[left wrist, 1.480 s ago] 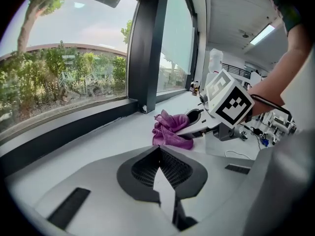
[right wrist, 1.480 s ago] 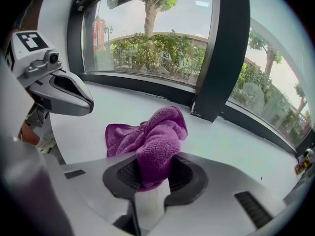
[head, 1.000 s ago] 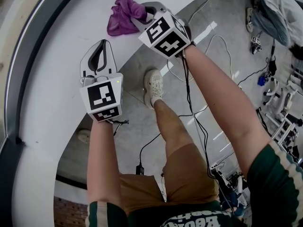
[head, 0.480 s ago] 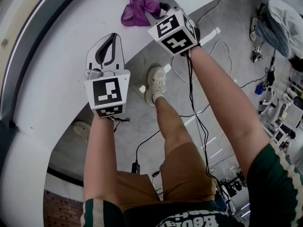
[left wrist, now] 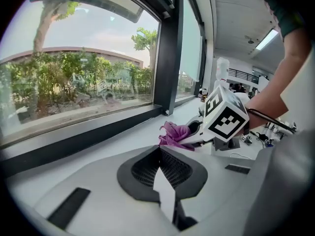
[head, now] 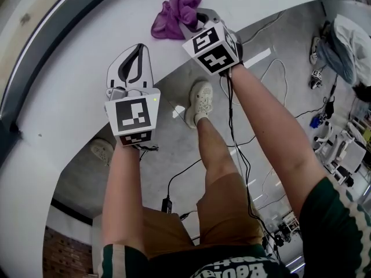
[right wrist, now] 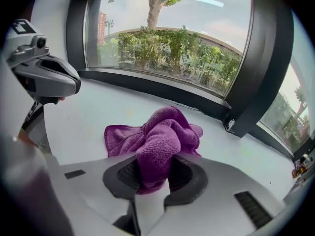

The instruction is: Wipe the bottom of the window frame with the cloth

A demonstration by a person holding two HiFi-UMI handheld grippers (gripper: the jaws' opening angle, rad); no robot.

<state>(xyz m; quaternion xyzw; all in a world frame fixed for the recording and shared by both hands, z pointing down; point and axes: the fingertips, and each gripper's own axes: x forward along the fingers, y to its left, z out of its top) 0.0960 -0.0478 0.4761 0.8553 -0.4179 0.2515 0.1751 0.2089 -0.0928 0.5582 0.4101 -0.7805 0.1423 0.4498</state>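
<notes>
Right gripper (right wrist: pixel 155 170): fingers are closed on a bunched fold of the purple cloth (right wrist: pixel 158 134). The rest of the cloth is spread loosely on the white window sill (right wrist: pixel 83 114) ahead of the fingers.

A strip of bare sill is seen between the cloth and the dark bottom rail of the window frame (right wrist: pixel 147 85); the cloth is not touching the rail. A dark upright of the frame (right wrist: pixel 256 82) is seen to the right of the cloth, also apart from it.

Left gripper (left wrist: pixel 159 167): fingers are brought together at their tips, with nothing held between them. It is held above the sill (left wrist: pixel 123 141), to the left of the right gripper and apart from it. From its own view, the cloth (left wrist: pixel 174 134) is seen ahead and slightly right, just beside the right gripper's marker cube (left wrist: pixel 225 116).

Head view: both grippers are pointed at the sill (head: pixel 75 68). The right gripper (head: pixel 196 17) is at the cloth (head: pixel 174 13), and the left gripper (head: pixel 133 54) is nearer the person. The dark frame (head: pixel 35 57) is seen along the sill's far edge. Below the forearms, a white shoe (head: pixel 200 100) and loose cables (head: pixel 243 149) are noted on the grey floor.

Trees and shrubs are visible through the glass.
</notes>
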